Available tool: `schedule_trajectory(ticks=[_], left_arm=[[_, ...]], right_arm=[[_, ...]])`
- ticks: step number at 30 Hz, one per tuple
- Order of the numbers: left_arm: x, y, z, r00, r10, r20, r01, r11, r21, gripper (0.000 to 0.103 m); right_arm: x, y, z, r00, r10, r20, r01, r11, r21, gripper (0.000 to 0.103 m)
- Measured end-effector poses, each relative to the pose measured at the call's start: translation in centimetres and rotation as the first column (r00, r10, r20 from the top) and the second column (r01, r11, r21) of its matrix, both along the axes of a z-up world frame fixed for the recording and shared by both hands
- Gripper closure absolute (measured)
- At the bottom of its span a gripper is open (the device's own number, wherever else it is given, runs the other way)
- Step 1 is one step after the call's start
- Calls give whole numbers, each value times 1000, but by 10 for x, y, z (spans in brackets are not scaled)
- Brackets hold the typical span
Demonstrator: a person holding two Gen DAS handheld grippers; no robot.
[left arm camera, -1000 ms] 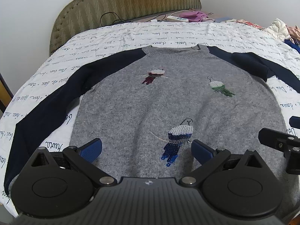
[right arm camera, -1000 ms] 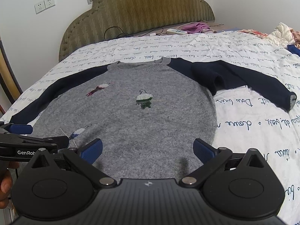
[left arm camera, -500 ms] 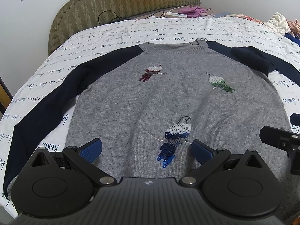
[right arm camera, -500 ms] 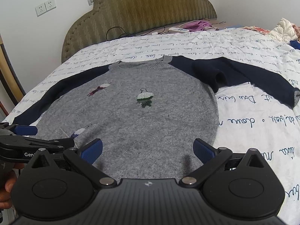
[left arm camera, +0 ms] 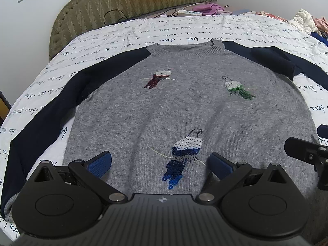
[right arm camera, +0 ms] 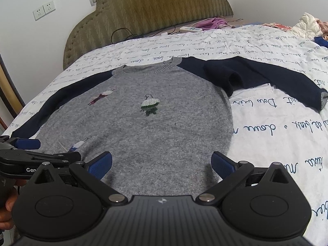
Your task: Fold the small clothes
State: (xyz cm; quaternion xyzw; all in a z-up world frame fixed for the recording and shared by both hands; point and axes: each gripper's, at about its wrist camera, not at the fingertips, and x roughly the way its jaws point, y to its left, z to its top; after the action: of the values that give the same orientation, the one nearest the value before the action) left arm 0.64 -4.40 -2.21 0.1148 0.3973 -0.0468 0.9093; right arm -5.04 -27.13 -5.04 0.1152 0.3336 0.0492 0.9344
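Hovering at frame bottom over the flat sweater [left arm camera: 184, 110], left gripper [left arm camera: 160, 163] and right gripper [right arm camera: 162, 162] gape empty; next, I judge, they must pinch its hem.

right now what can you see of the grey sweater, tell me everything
The grey sweater is a knit pullover with navy raglan sleeves and a ribbed crew neck, lying front-up and spread flat on the white bedspread, collar toward the headboard. Three sequin birds decorate it: maroon, green, and blue nearest the hem. Its left sleeve lies straight; the right sleeve is bunched near the shoulder. Both the left gripper and right gripper are open at the hem, gripping nothing.
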Motion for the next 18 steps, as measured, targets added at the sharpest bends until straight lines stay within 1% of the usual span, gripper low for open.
schedule_trajectory(ticks=[3, 7, 14, 18], left_arm=[[2, -2, -1, 1000, -3, -1, 3, 1000, 4, 0], [4, -7, 1, 1000, -11, 0, 11, 1000, 3, 0], [8, -24, 8, 998, -58, 32, 58, 998, -13, 0], [11, -32, 11, 996, -83, 39, 84, 996, -26, 0]], right_arm=[[0, -1, -1, 1000, 0, 10, 0, 1000, -10, 0], [0, -3, -1, 999, 2, 45, 0, 999, -44, 0], [0, -13, 0, 993, 12, 117, 1, 994, -109, 0], [6, -34, 1, 992, -37, 123, 53, 990, -128, 0]])
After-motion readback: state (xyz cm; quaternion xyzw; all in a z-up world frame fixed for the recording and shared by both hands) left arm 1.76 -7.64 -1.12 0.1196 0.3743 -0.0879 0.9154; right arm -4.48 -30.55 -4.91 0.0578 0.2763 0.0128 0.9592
